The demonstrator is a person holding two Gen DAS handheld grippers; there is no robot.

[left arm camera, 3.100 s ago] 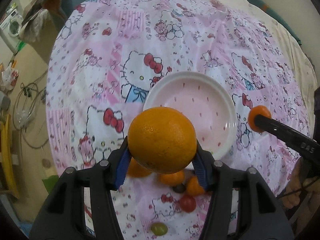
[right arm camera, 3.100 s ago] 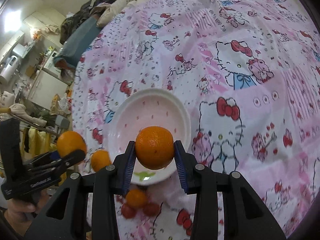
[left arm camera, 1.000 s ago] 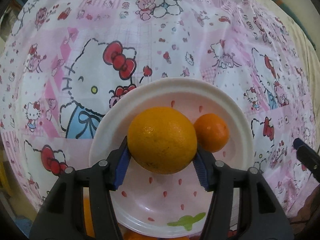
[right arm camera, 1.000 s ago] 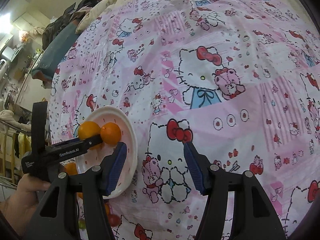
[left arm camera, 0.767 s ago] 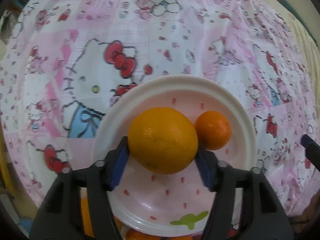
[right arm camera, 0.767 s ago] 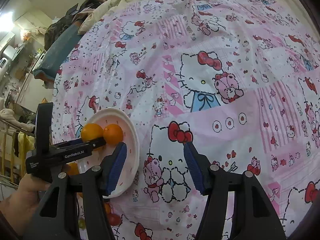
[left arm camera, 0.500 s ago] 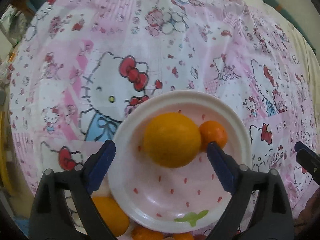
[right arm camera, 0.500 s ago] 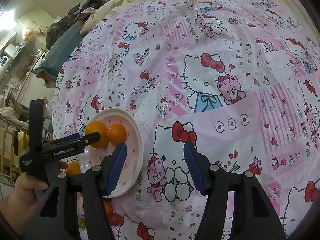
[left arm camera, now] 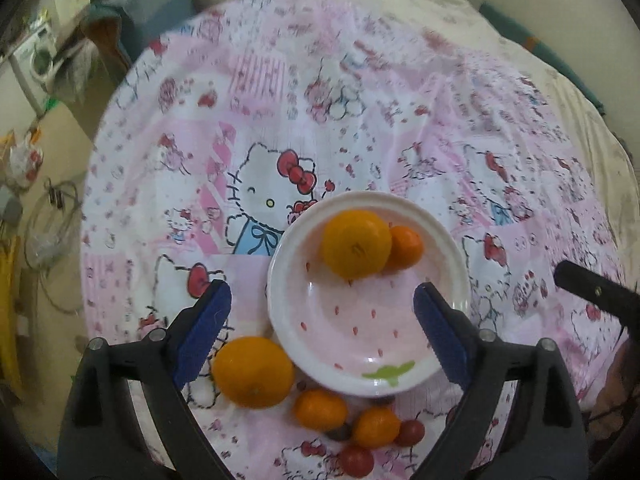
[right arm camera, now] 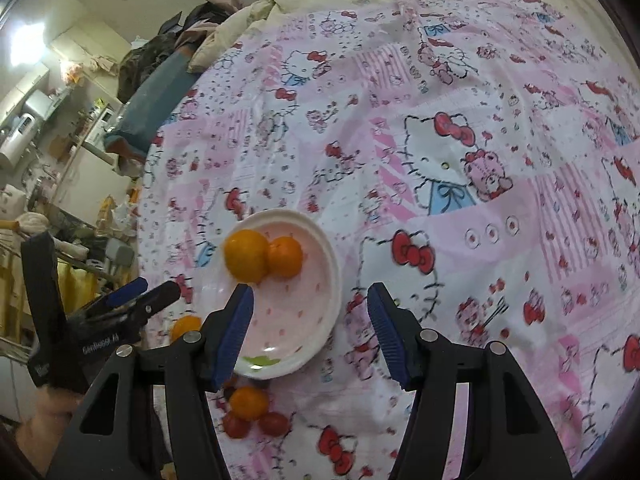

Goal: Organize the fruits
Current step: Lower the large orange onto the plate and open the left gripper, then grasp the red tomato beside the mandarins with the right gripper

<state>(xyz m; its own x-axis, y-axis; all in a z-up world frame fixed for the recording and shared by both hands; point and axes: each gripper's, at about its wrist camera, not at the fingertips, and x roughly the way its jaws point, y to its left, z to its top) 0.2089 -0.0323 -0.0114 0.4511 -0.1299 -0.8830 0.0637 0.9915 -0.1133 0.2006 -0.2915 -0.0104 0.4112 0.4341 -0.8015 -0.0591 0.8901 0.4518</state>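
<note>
Now both my grippers hang empty over the bed: left gripper (left arm camera: pixel 322 330) jaws wide apart, right gripper (right arm camera: pixel 310 330) jaws partly open. 2 fruits sit touching in the plate (left arm camera: pixel 280 312): a large orange (left arm camera: pixel 356 249) and a mandarin (left arm camera: pixel 407 247). Next I'd drop squarely over the loose orange (left arm camera: pixel 253 372) beside the rim, closing gently. Only the left view shows that whole loose cluster; the right view shows the hand (right arm camera: pixel 44 424) holding the left tool.
</note>
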